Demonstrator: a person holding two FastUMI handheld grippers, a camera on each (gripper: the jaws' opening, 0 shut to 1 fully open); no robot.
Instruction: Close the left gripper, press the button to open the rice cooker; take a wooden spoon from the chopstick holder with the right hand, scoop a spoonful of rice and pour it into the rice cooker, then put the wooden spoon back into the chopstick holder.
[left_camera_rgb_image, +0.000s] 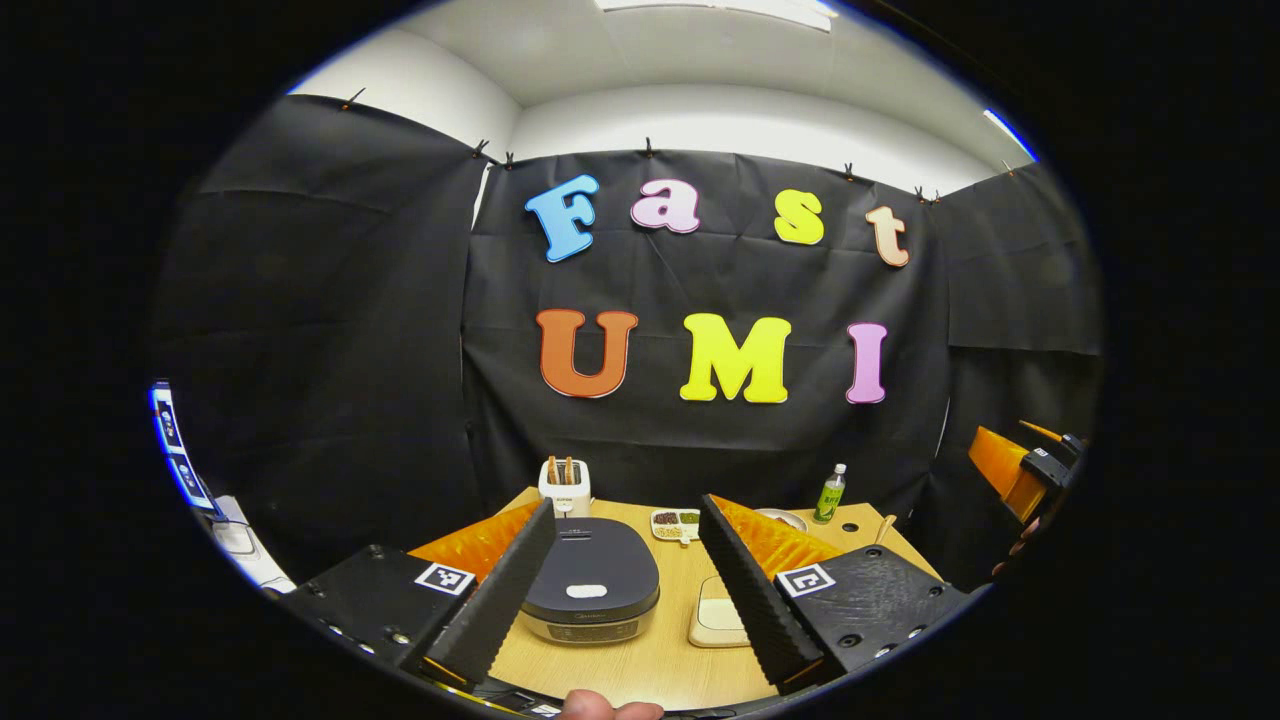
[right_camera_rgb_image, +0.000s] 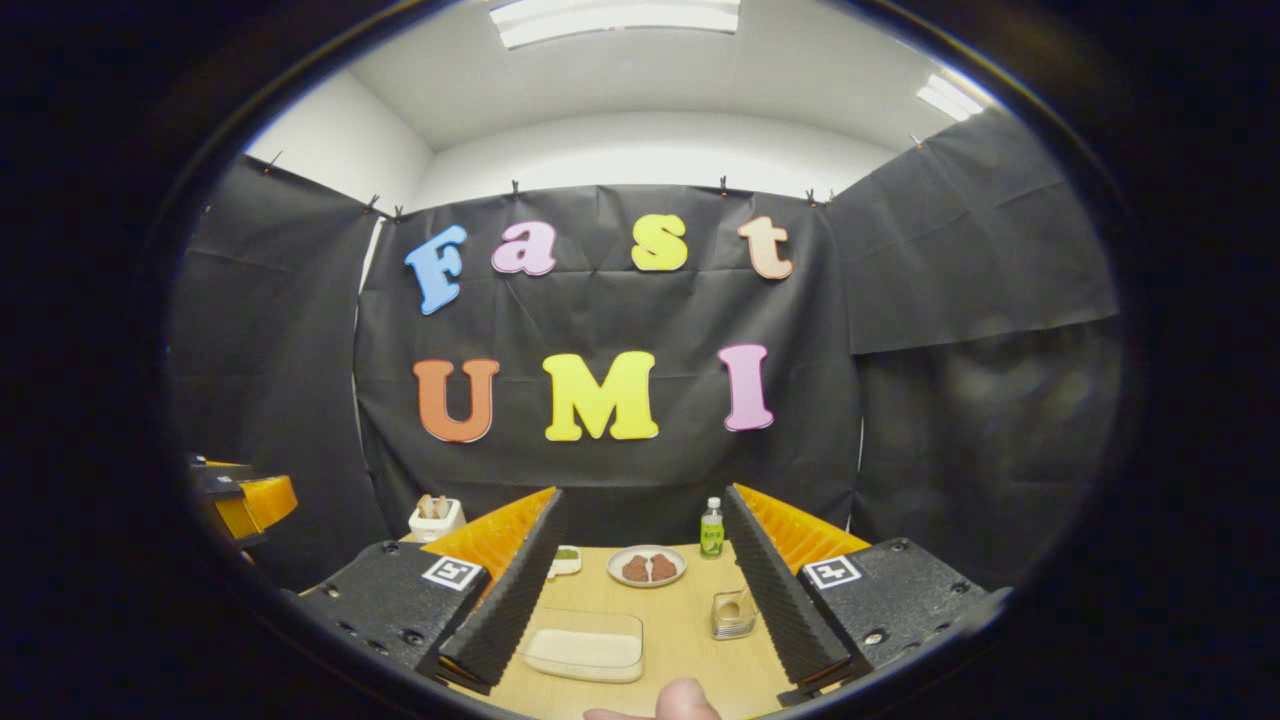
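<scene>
The rice cooker (left_camera_rgb_image: 590, 590) stands on the wooden table (left_camera_rgb_image: 660, 660) with its dark lid down, seen between the fingers of my left gripper (left_camera_rgb_image: 628, 512), which is open and holds nothing. A white holder (left_camera_rgb_image: 565, 487) with wooden handles sticking up stands behind the cooker, also at the far left of the right gripper view (right_camera_rgb_image: 437, 518). A clear tray of rice (right_camera_rgb_image: 585, 645) lies low between the fingers of my right gripper (right_camera_rgb_image: 645, 498), which is open and holds nothing. The same rice tray (left_camera_rgb_image: 715, 615) sits right of the cooker.
A plate with brown food (right_camera_rgb_image: 647, 567), a green bottle (right_camera_rgb_image: 711, 528) and a small jar with a wooden piece (right_camera_rgb_image: 733, 613) stand farther back. A divided dish (left_camera_rgb_image: 675, 524) lies behind the cooker. The other gripper shows at the side edge of each view (left_camera_rgb_image: 1030, 465) (right_camera_rgb_image: 240, 500).
</scene>
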